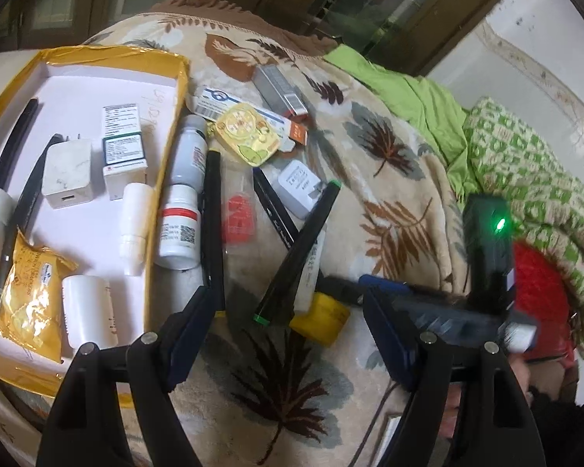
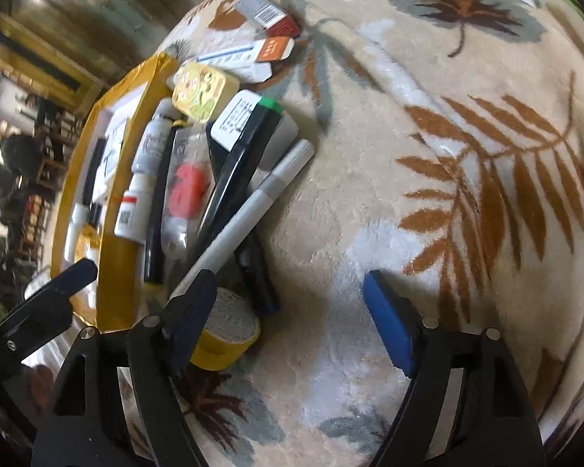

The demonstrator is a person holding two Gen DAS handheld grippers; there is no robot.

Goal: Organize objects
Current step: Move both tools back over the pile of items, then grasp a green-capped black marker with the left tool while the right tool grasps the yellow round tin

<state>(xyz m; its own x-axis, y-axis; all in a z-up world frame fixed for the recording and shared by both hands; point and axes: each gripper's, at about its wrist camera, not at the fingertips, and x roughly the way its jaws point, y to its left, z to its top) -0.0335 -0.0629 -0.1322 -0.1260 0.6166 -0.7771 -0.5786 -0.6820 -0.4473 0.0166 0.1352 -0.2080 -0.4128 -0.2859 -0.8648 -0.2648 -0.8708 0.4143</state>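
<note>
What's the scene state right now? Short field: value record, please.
surface: leaf-print blanket
container: yellow-rimmed tray, left of the loose pile
in tray: white charger cube, medicine box, yellow snack packet, small white bottles, dark pens
outside tray: red-banded white bottle, green-capped black marker, grey pen, yellow tape roll, cartoon tin
left gripper: jaws open, nothing between
right gripper: jaws open, nothing between, left finger beside the tape roll
</note>
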